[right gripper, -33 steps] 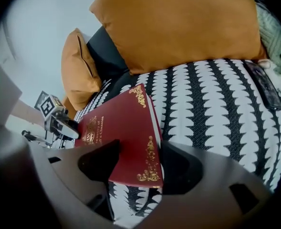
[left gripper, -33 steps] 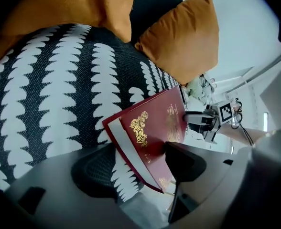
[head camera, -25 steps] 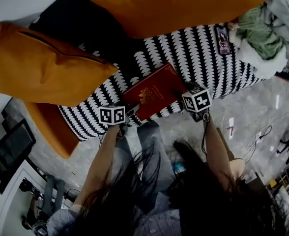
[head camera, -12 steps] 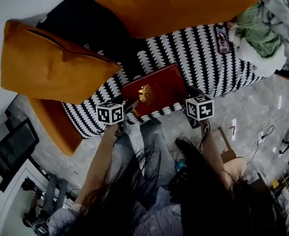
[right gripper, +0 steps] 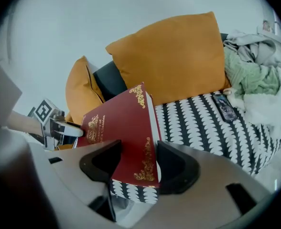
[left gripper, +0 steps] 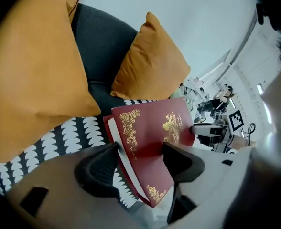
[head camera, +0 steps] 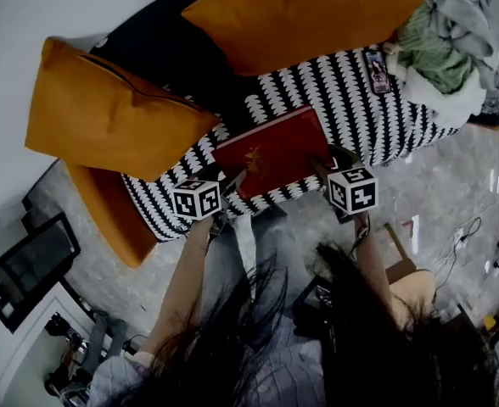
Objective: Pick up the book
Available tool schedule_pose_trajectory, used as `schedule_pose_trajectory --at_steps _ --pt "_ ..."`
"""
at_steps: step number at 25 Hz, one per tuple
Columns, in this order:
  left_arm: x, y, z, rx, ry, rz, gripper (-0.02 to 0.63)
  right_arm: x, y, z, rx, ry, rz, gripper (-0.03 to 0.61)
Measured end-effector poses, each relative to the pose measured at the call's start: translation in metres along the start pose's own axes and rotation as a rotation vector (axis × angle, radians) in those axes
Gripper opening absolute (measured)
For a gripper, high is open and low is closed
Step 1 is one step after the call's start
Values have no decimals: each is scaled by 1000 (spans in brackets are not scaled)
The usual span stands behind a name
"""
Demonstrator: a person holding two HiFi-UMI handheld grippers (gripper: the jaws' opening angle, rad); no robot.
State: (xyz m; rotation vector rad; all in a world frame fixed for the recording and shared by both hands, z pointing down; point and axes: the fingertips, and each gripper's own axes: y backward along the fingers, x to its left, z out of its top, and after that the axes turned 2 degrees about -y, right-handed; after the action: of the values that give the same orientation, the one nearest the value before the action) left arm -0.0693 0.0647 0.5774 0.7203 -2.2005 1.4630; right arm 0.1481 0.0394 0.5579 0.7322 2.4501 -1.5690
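At the middle of the head view: a dark red book (head camera: 271, 149) with gold ornament, tilted and held up off the black-and-white patterned seat cover (head camera: 351, 91) behind it. Gripped at two places. Near its lower left corner, clamped by the left gripper (head camera: 232, 179); at its lower right edge, by the right gripper (head camera: 327, 161). Marker cubes of both just below the book in the frame.

In the left gripper view: jaws closed on the book's near corner, at lower centre of the frame. Right pad pressed on the front cover, left pad against the back, a strip of white pages showing between. Far end of the book pinched by the other gripper at right of the frame.

In the right gripper view: book standing between the jaws at lower centre, front cover against the left pad, the page side against the right pad. Have just been closing in, and now pressed on it. Other gripper at the book's far corner, left of the frame.

Back in the head view, upper left: a large orange cushion (head camera: 114, 121). Along the top: a second orange cushion (head camera: 309, 11), leaning on the dark sofa back (head camera: 160, 41). Upper right: a pile of clothes (head camera: 440, 45), green and grey. Just left of it on the cover, a small dark flat object (head camera: 377, 70), too small to identify. Lower right: pale stone floor (head camera: 453, 193).
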Motion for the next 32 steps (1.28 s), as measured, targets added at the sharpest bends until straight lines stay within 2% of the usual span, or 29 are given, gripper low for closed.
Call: schedule_pose_trajectory --at_steps 4,10,17,22,32 --pt "-13 33 21 -63 -33 -9 307 22 27 13 -78 -33 -4 249" --pt "-27 82 46 -142 -109 -18 307 62 61 27 -163 -25 -30 247" --pt "-32 155 68 -245 -119 -68 307 129 102 35 -247 -3 -82 244" --pt "-47 192 74 -272 -181 -110 307 163 135 31 -306 -34 -130 240" --pt "-69 287 70 -338 -279 -196 307 251 200 31 -428 -16 -219 239"
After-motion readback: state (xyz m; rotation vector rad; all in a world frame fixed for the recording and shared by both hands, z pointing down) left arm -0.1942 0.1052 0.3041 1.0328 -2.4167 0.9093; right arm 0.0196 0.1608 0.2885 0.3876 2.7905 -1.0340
